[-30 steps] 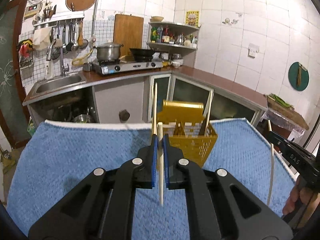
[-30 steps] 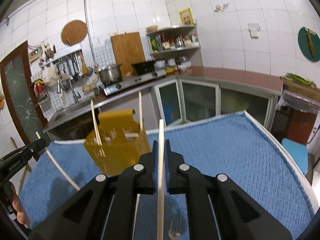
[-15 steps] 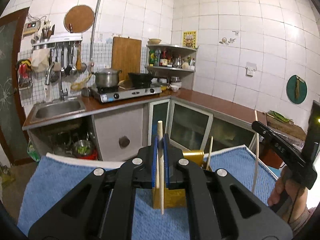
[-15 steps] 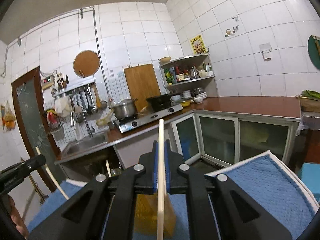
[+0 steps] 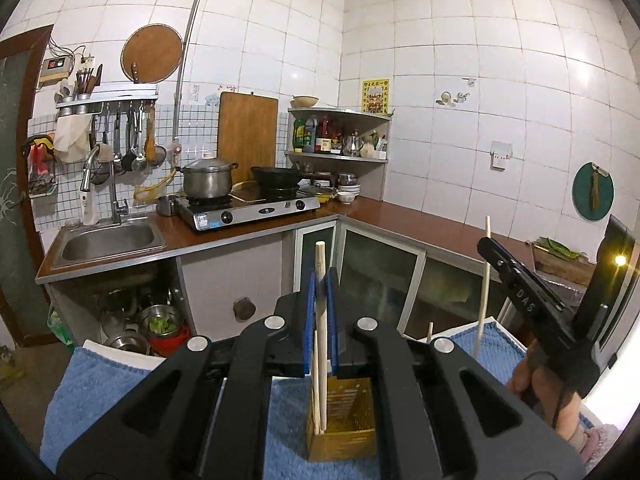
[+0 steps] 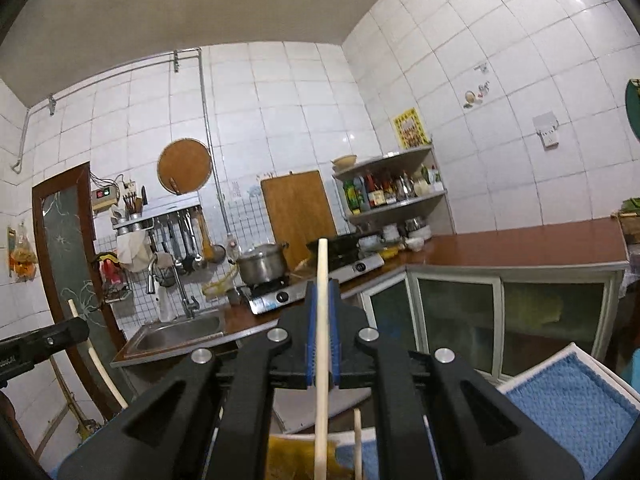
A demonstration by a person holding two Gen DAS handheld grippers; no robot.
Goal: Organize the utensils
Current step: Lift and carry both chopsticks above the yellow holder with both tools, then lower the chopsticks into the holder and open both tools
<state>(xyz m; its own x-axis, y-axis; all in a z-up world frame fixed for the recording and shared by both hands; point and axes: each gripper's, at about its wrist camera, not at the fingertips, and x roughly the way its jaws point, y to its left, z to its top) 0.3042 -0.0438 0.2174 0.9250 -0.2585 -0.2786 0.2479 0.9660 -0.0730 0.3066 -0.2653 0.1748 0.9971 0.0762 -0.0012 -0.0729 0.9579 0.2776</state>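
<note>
My left gripper (image 5: 320,282) is shut on a pale wooden chopstick (image 5: 321,360) that stands upright; its lower end hangs over the yellow utensil holder (image 5: 344,424) on the blue towel (image 5: 92,392). Another chopstick (image 5: 429,332) pokes up from behind my gripper. My right gripper (image 6: 322,292) is shut on a second upright chopstick (image 6: 321,412), above the holder (image 6: 292,456), of which only the top edge shows. Each gripper also appears in the other's view: the right gripper (image 5: 488,250) on the right, the left gripper (image 6: 78,326) on the left, each with its chopstick.
The towel (image 6: 572,408) covers a white table whose far edge (image 6: 588,360) lies just ahead. Beyond it stand a brown counter (image 5: 420,216), a steel sink (image 5: 108,238) and a gas stove (image 5: 248,208) with a pot. A person's hand (image 5: 536,384) holds the right gripper.
Both grippers have risen with their chopsticks and tipped up. The holder and towel have slid to the bottom of both views. The right gripper has come nearer in the left wrist view.
</note>
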